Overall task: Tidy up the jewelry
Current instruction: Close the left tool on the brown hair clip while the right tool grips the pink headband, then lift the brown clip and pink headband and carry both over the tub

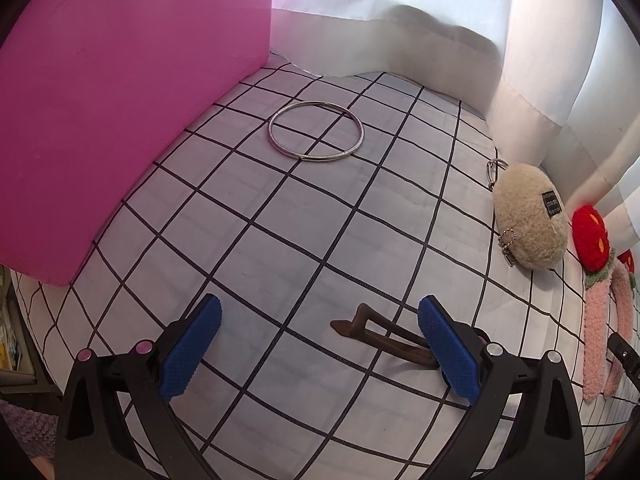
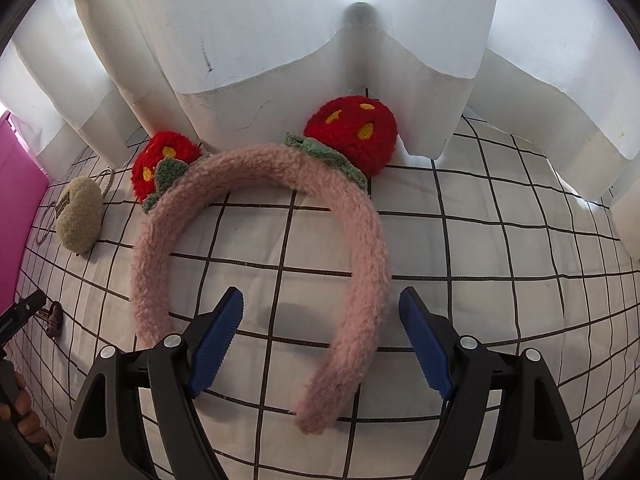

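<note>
Pink fleece covers the headband, a soft, light arch with two red knitted strawberries, lying mid-frame in the right wrist view on the gridded cloth. Its right leg runs between the spread fingers of the right gripper, untouched; I'd pinch there, where the stiff core should resist. Low in the left view, the left gripper gapes around a thin brown hair clip. The hard, slippery silver bangle lies above centre.

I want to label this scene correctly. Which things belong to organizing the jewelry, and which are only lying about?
For the job: bangle, hair clip, headband, plush keychain, pink box, left gripper, right gripper.

Lying about: white curtain, checked cloth.
</note>
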Demonstrator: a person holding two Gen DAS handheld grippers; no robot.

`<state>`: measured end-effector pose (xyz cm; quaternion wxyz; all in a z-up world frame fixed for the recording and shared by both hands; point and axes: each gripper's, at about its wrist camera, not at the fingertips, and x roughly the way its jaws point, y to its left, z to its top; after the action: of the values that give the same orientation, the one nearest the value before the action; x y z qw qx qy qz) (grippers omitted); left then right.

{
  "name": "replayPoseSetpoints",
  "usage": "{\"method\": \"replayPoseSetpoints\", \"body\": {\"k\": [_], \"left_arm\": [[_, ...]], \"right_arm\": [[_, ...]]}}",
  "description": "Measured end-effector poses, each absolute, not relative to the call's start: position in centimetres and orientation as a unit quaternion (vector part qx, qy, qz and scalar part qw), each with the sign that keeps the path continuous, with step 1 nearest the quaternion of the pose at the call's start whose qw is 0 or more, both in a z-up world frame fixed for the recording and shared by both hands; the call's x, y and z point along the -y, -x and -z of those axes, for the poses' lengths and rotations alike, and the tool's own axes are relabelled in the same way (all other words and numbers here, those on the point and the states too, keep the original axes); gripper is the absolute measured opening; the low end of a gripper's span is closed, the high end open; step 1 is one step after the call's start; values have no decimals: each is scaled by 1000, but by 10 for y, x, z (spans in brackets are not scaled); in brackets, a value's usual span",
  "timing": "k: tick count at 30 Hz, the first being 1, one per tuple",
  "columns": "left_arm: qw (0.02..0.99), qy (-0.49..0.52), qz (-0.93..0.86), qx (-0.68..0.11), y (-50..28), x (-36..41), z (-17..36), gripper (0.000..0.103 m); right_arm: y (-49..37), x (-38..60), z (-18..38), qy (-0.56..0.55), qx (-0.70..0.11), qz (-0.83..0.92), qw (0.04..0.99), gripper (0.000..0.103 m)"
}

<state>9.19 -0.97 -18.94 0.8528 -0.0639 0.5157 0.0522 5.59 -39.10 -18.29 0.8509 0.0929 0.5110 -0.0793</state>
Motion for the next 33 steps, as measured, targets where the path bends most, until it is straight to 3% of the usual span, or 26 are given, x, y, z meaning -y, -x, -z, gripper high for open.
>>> {"method": "replayPoseSetpoints", "body": {"k": [13,15,18,20,21,23,26,27,33], "left_arm": [[859,57,-91,-501,-82,24,194,97],[860,57,-91,-499,-81,23,193,93],[864,59,-94,-492,-72,20,188,74],[866,59,-93,-487,-65,18,185,55],[867,58,-93,-486,-63,18,184,51],[868,59,-92,-484,-60,15,183,29],[868,64,-85,-485,-57,13,182,13],[868,67,-82,-486,-55,13,181,13],[871,86,-70,-479,-48,8,174,12]], "right_arm": [[-74,379,194,-54,-490,87,866,81],[-73,377,195,-52,-486,85,868,81],[-66,372,197,-52,-481,81,872,79],[-55,369,196,-46,-475,75,876,71],[-54,366,195,-42,-473,72,877,64],[-48,362,193,-41,-469,70,879,55],[-44,361,191,-42,-466,73,881,30],[-42,363,190,-45,-466,75,881,13],[-29,372,185,-85,-449,64,887,11]]}}
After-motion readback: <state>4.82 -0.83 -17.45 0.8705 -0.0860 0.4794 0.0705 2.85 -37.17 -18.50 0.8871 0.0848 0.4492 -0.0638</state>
